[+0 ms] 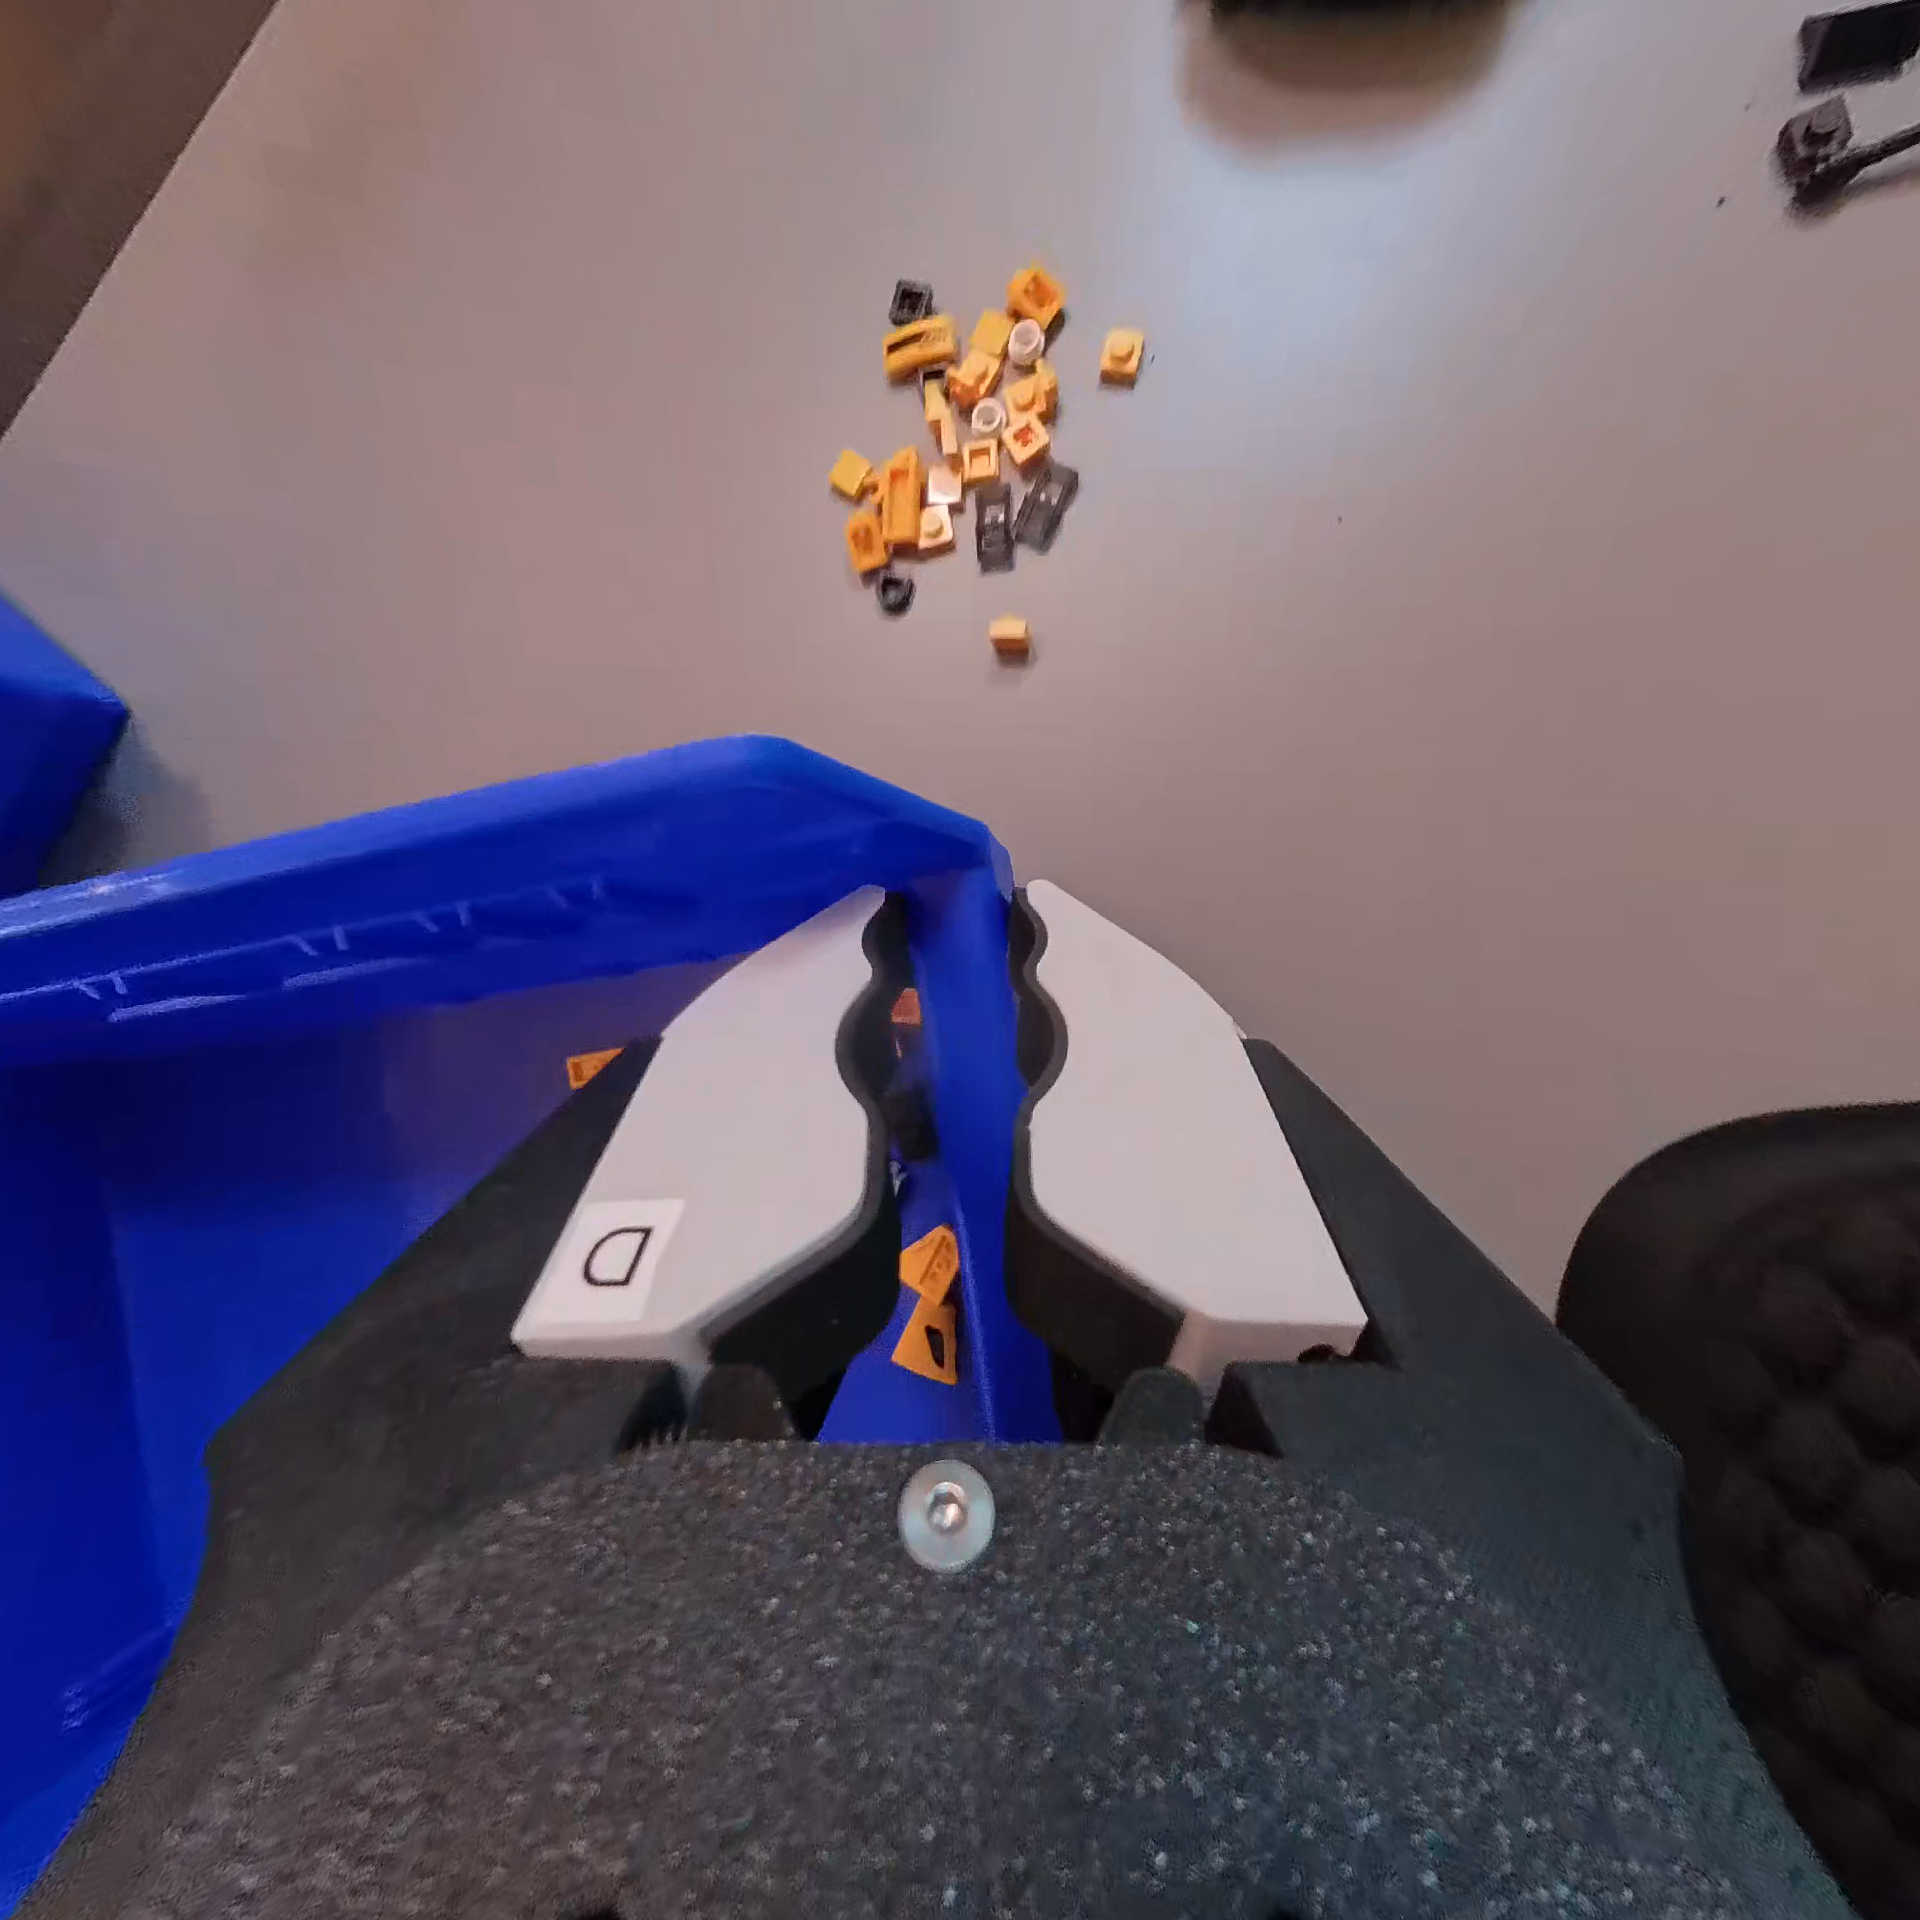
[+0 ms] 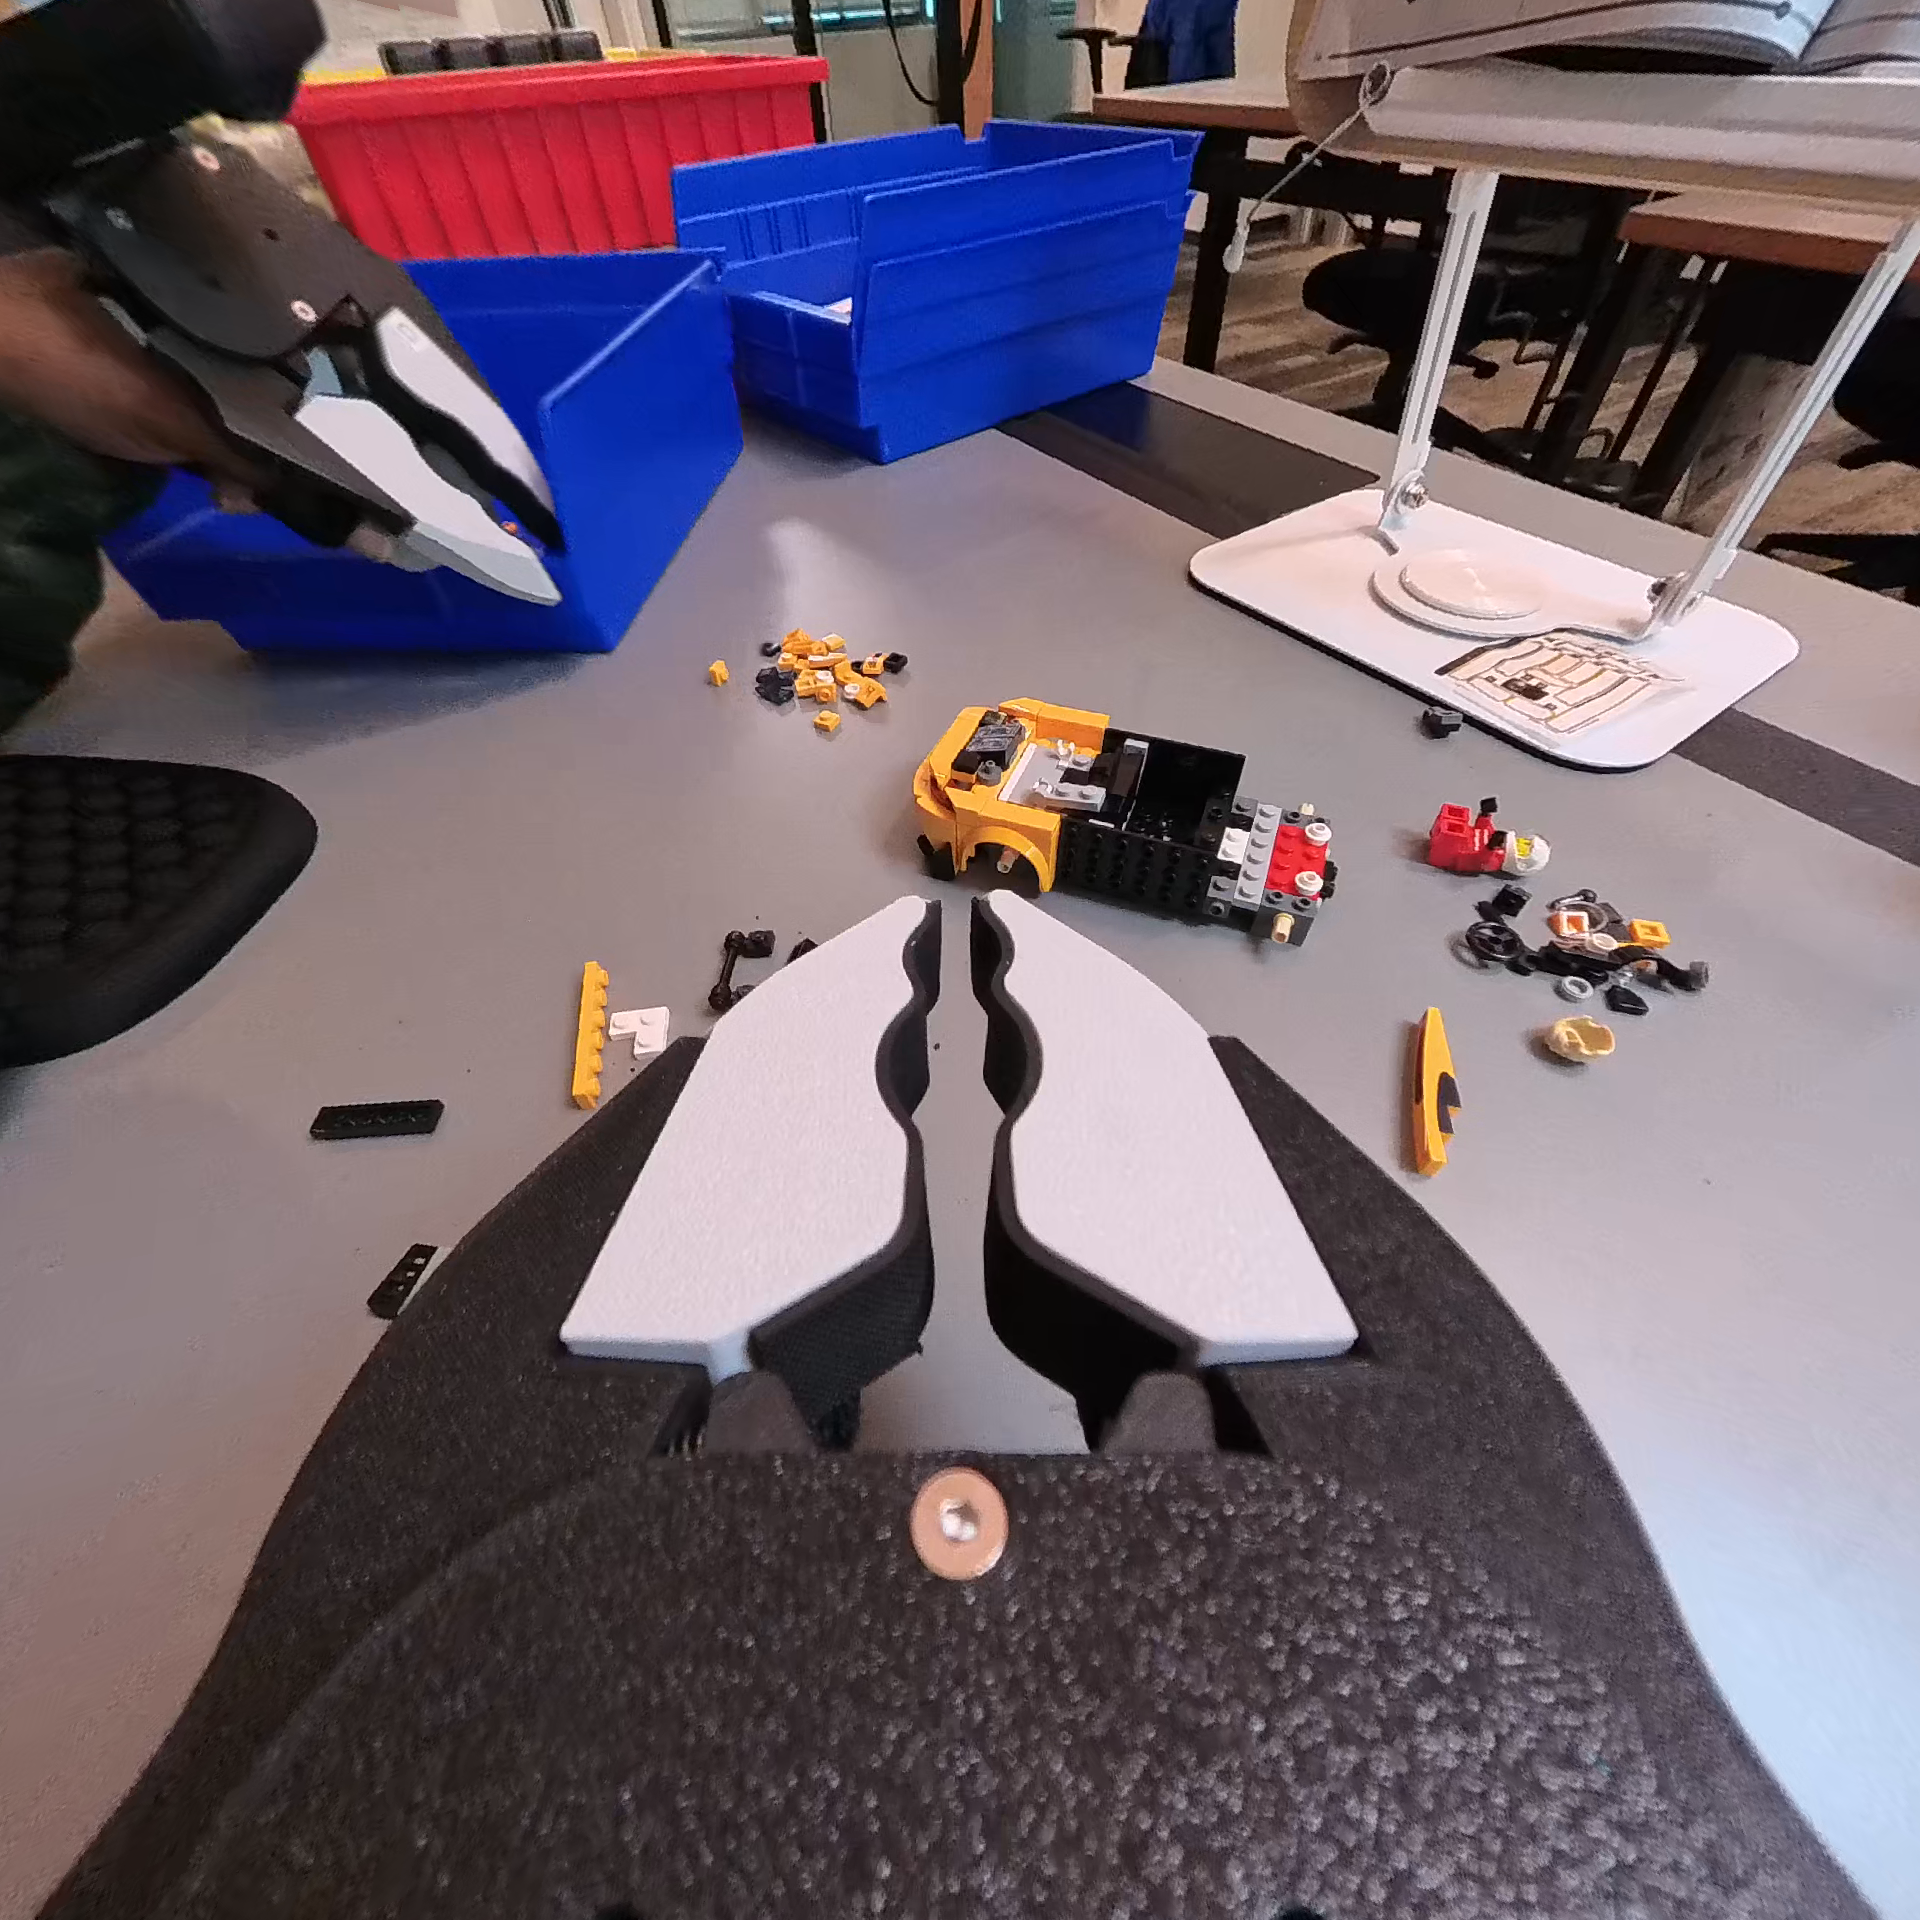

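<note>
Gripping the side wall of a tilted blue bin [image 1: 961, 1039], my left gripper [image 1: 951, 914] has one finger inside the bin and one outside, both pads pressed on the wall near its corner. Three or four small yellow pieces [image 1: 928, 1262] lie inside the bin beside the wall. Past the bin's rim, a pile of small yellow, black and white bricks [image 1: 966, 436] sits on the grey table [image 1: 1455, 727], with one yellow brick [image 1: 1010, 635] apart from it.

My right gripper [image 2: 956, 909] hangs over the table with its fingers almost together, a thin slit between them and nothing in it. Just beyond its tips stands one half-built yellow and black car [image 2: 1117, 810]. To its left lie one long yellow plate [image 2: 590, 1034], one white corner plate [image 2: 641, 1029] and one black plate [image 2: 376, 1120]; to its right, one yellow wedge [image 2: 1432, 1091], a red bit [image 2: 1470, 836] and a scatter of black parts [image 2: 1579, 945].

Farther back stand three blue bins counting mine, one red bin [image 2: 561, 145] and a white stand [image 2: 1496, 603]. A black mesh pad [image 2: 114, 894] lies at the left edge.
</note>
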Demonstrator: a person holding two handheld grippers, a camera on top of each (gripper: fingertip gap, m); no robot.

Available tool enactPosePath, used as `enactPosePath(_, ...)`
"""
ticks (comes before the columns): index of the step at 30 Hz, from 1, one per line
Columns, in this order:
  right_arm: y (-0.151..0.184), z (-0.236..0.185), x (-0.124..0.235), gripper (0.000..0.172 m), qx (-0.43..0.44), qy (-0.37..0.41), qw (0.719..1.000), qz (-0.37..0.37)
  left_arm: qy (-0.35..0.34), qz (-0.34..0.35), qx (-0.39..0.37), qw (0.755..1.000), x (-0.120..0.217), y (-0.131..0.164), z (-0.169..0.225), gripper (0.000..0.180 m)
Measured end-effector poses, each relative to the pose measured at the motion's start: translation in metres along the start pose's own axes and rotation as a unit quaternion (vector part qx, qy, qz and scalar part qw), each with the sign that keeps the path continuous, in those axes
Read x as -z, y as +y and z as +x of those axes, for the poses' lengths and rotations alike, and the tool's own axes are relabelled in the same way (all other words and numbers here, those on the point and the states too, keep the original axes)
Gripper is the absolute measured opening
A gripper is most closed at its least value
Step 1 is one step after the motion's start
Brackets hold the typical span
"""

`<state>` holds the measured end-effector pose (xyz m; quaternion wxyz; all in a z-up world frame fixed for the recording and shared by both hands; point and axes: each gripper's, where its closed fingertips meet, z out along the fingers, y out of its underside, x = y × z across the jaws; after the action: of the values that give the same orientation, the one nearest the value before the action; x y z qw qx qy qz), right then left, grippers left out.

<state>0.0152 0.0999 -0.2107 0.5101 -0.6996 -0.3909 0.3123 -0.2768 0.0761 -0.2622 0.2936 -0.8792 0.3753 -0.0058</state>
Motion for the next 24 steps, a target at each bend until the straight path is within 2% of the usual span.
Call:
enactPosePath(3, 0.0, 0.0, 0.001, 0.005, 0.005, 0.001, 1.0, 0.0, 0.001, 0.002, -0.025, 1.0, -0.005, -0.009, 0.002, 0.019)
enactPosePath(8, 0.001, -0.001, 0.0, 0.005, 0.004, 0.0, 1.0, -0.003, 0.01, 0.017, -0.024, 1.0, -0.006, -0.014, 0.007, 0.022)
enactPosePath(13, 0.001, -0.001, -0.001, 0.005, 0.009, 0.0, 1.0, -0.004, -0.035, 0.03, -0.043, 0.998, 0.008, -0.014, 0.004, 0.023)
enactPosePath(15, 0.001, -0.001, 0.0, 0.005, 0.006, 0.0, 1.0, -0.002, -0.045, 0.071, -0.033, 0.996, 0.025, -0.026, 0.007, 0.02)
enactPosePath(18, 0.002, -0.001, -0.002, 0.005, -0.001, -0.004, 1.0, -0.003, 0.003, 0.149, -0.019, 0.989, 0.042, -0.053, 0.032, 0.014)
enactPosePath(20, 0.003, -0.002, -0.004, 0.005, -0.002, -0.008, 1.0, -0.006, 0.024, 0.157, -0.021, 0.987, 0.035, -0.063, 0.045, 0.014)
enactPosePath(23, 0.004, -0.005, -0.004, 0.005, 0.007, -0.01, 1.0, -0.009, 0.017, 0.115, -0.007, 0.993, 0.001, -0.066, 0.045, 0.014)
enactPosePath(24, 0.003, -0.005, -0.003, 0.005, 0.008, -0.009, 1.0, -0.008, 0.033, 0.097, 0.003, 0.995, -0.012, -0.067, 0.05, 0.014)
